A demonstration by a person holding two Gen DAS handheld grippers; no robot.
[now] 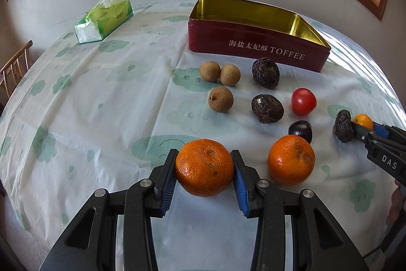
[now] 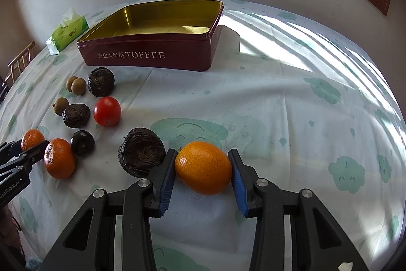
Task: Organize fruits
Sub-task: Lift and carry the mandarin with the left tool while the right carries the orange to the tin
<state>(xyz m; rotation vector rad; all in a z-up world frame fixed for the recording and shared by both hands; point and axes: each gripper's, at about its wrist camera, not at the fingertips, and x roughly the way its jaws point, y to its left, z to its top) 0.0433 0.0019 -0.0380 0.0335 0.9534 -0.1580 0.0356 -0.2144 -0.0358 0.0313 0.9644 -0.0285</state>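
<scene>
Two grippers each straddle a citrus fruit on the tabletop: the left gripper has its blue ribbed pads against a pebbled mandarin, the right gripper brackets a smoother oval kumquat, pads touching or nearly so. Whether either is squeezing, the views cannot tell. Both fruits look light, firm yet bruisable and apt to roll; the widest girth seems the safest hold. Ahead of both grippers waits an open, gold-lined toffee tin, glossy and rigid. Wrinkled dark fruits, tan longans and a tomato lie between.
</scene>
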